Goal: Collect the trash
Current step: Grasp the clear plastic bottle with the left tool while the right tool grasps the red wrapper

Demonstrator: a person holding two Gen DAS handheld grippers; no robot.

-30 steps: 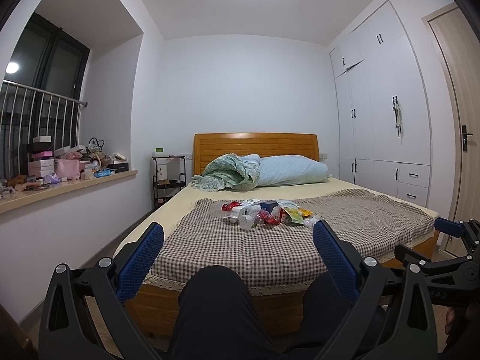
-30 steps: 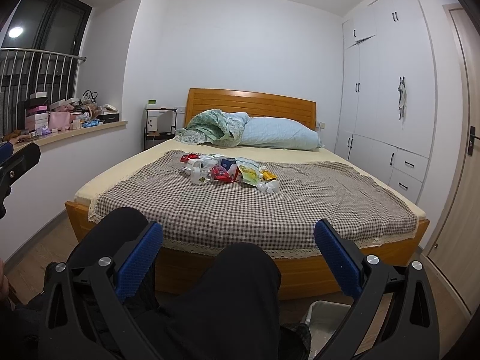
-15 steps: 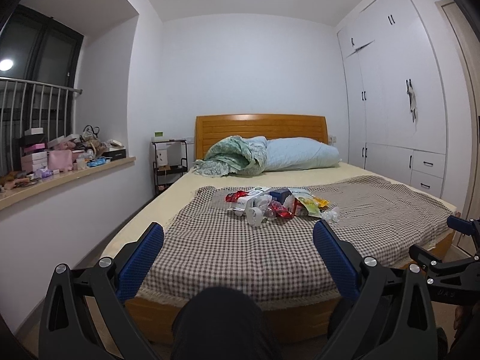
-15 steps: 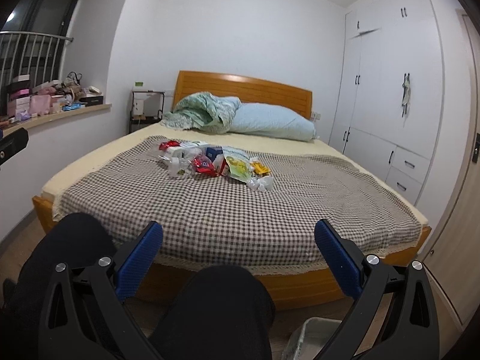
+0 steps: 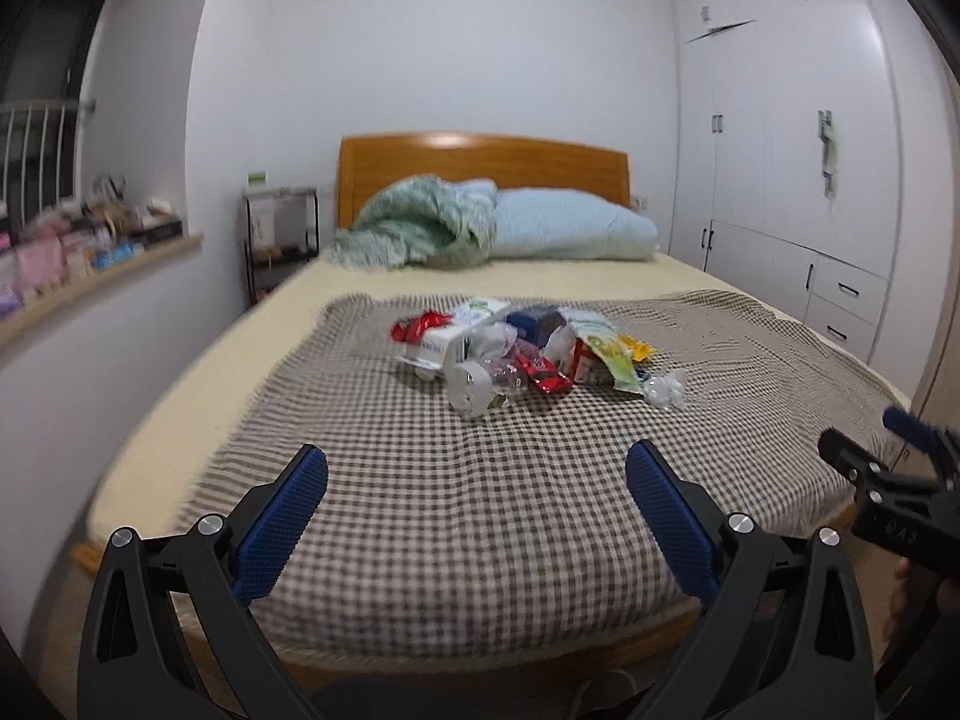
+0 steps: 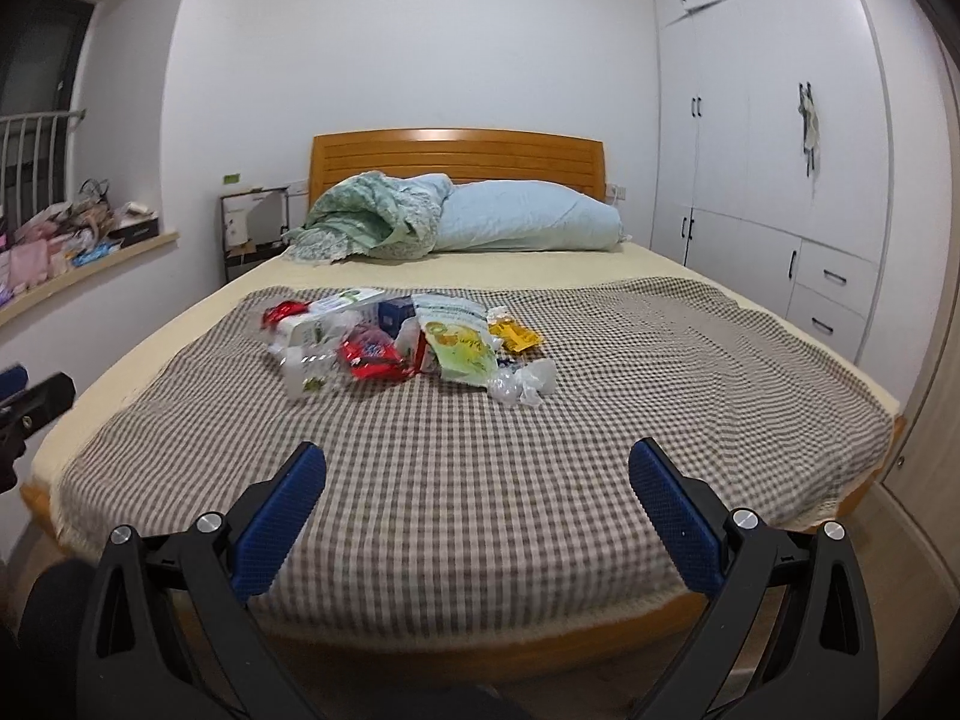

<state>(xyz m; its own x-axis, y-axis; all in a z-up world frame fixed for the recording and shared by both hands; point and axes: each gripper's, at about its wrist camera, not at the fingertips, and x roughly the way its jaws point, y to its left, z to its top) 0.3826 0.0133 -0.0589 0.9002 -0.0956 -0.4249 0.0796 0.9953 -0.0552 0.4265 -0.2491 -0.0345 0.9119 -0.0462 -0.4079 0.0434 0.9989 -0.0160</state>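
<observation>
One bed [image 6: 540, 480], one pillow [image 6: 528, 219], one crumpled blanket [image 6: 372, 219], one trash pile [image 6: 408, 342], two hand-held grippers.

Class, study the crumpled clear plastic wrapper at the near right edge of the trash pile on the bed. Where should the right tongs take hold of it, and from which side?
Probably from the foot of the bed, coming down from above. The crumpled clear wrapper lies at the pile's near right edge, with bare checked blanket in front and to its right. Pinch its raised bunched middle; the right tongs are open.
</observation>
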